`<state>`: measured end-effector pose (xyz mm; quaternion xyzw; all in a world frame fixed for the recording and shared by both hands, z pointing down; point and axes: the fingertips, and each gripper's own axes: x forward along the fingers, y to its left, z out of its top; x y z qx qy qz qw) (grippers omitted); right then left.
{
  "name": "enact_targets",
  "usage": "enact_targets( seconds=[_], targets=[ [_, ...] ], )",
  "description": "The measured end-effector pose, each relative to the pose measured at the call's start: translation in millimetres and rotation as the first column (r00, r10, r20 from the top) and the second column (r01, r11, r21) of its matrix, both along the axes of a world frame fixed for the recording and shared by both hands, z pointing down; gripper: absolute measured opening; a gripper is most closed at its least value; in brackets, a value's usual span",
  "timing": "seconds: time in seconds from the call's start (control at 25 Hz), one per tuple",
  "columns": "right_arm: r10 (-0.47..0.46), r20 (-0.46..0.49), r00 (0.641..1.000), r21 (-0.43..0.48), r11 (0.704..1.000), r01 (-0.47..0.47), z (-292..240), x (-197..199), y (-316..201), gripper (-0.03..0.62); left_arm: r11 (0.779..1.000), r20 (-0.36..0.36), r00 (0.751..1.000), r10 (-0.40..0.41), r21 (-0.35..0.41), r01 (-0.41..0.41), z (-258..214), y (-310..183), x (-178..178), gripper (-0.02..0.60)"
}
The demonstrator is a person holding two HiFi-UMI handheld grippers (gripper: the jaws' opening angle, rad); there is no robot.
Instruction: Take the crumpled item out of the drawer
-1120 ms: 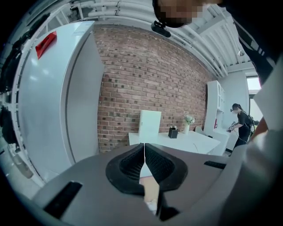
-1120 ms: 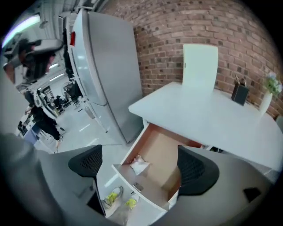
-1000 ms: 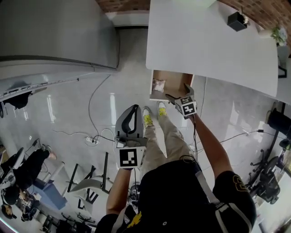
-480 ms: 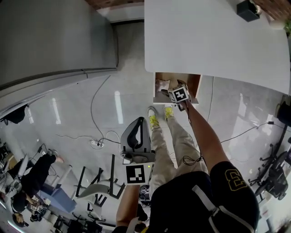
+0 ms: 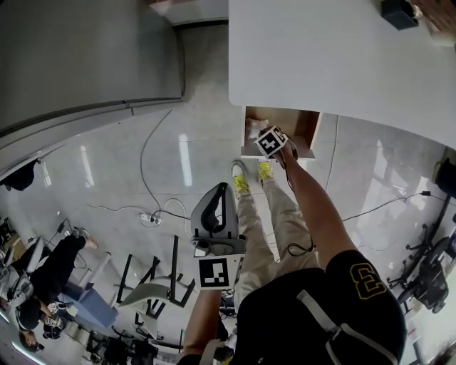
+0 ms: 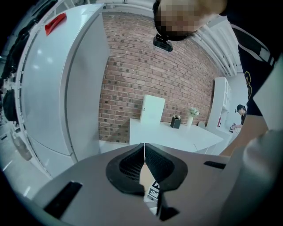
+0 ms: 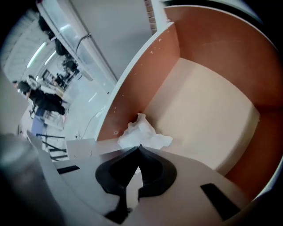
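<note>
A crumpled white paper (image 7: 143, 134) lies in the near left corner of the open wooden drawer (image 7: 146, 75), under the white table (image 5: 335, 57). My right gripper (image 7: 139, 149) points steeply down into that corner. Its jaws have just been closing and now meet on the paper's near edge, with white showing in the slit between the pads. In the head view, the right gripper (image 5: 258, 134) hangs over the paper (image 5: 252, 127) at the left side of the drawer (image 5: 308, 125). My left gripper (image 5: 217, 188) is held low over the floor, shut and empty; its tips (image 6: 144, 145) meet.
A black box (image 5: 399, 13) stands on the table's far side. A grey cabinet (image 5: 85, 57) fills the left. Cables and a power strip (image 5: 148, 219) lie on the tiled floor. Chair frames (image 5: 153, 285) stand near the left gripper. The person's legs and yellow shoes (image 5: 239, 184) are below the drawer.
The right gripper has gone from the drawer's front edge down into its left corner onto the paper. The left gripper has sunk a little.
</note>
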<state>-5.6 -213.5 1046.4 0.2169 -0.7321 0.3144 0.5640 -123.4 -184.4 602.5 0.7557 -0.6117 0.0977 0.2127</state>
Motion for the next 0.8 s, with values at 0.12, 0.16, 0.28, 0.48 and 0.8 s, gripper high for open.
enact_targets(
  seconds=[0.12,0.16,0.28,0.48,0.8],
  targets=[
    [0.06,0.046,0.997,0.013,0.998,-0.06,-13.4,0.4,-0.6,0.023,1.0,0.0,1.0,-0.006,0.015,0.006,-8.2,-2.7,-0.2,0.02],
    [0.064,0.065,0.996,0.028,0.997,-0.066,-18.2,1.5,-3.1,0.023,1.0,0.0,1.0,-0.007,0.02,0.007,-11.7,-4.1,1.1,0.02],
    [0.084,0.086,0.993,0.058,0.994,-0.089,-36.7,11.4,-11.3,0.023,0.998,0.025,1.0,0.012,0.057,-0.013,-22.8,-8.3,4.3,0.02],
    [0.196,0.149,0.969,0.022,0.979,-0.201,-88.3,25.1,7.9,0.023,0.994,0.048,0.998,0.043,0.096,-0.048,-43.1,-7.3,8.5,0.02],
    [0.164,0.294,0.942,0.247,0.939,-0.241,-245.2,44.6,-15.0,0.023,0.983,0.046,0.993,0.105,0.146,-0.111,-106.1,-12.0,30.4,0.02]
  ],
)
